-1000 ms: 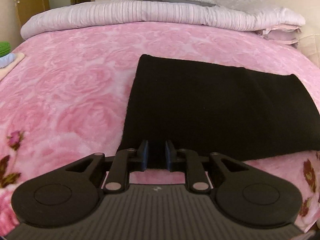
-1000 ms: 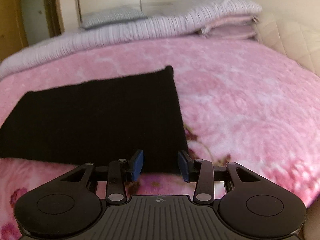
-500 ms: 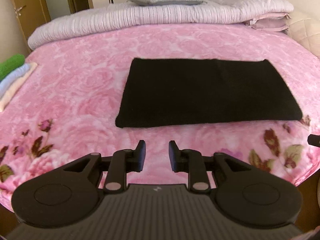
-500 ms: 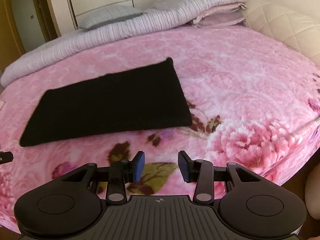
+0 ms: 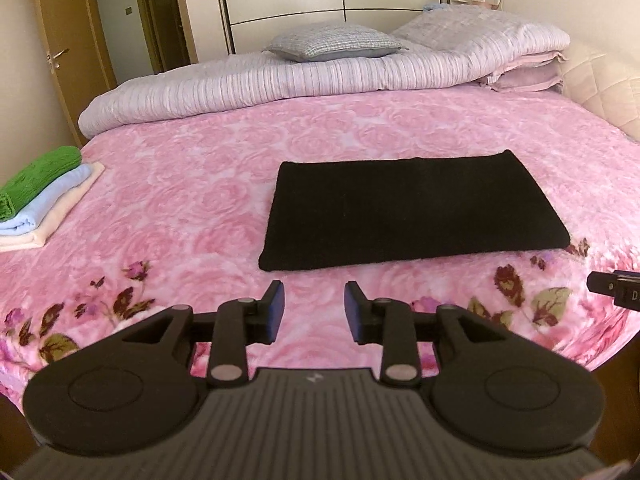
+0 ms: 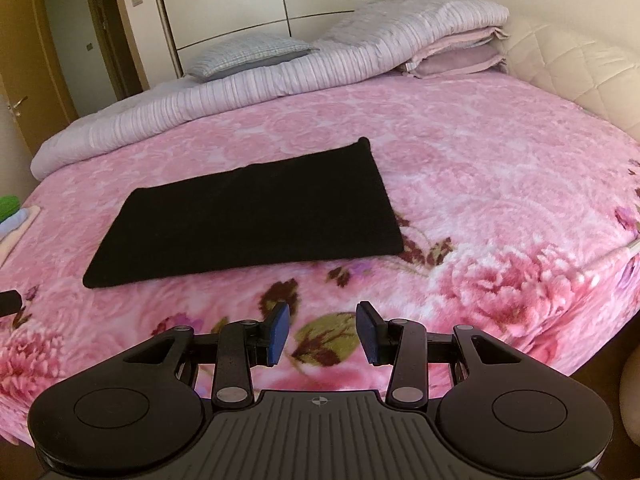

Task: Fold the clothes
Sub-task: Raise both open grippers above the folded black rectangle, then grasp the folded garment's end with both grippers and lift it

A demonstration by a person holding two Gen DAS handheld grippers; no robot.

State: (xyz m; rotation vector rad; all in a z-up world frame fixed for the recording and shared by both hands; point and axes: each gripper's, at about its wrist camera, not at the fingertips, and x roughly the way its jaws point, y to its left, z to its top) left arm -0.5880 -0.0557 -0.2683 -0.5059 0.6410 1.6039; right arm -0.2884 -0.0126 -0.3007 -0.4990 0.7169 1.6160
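Note:
A black garment (image 5: pixel 412 212) lies folded flat as a neat rectangle on the pink floral bedspread (image 5: pixel 192 184); it also shows in the right wrist view (image 6: pixel 252 216). My left gripper (image 5: pixel 314 312) is open and empty, held above the bed's near edge, short of the garment's front left corner. My right gripper (image 6: pixel 323 332) is open and empty, also back from the garment, near its front right corner. A tip of the right gripper shows at the right edge of the left wrist view (image 5: pixel 612 286).
A stack of folded cloths, green on blue on cream (image 5: pixel 40 196), sits at the bed's left edge. A rolled lilac quilt (image 5: pixel 304 80) and pillows (image 5: pixel 336 42) lie along the far side. A padded headboard (image 6: pixel 568 64) is at the right; a door (image 5: pixel 68 48) at the left.
Both grippers have pulled back and up from the black garment's front edge. The left one let go of that edge and opened wider. The garment stays flat on the bed.

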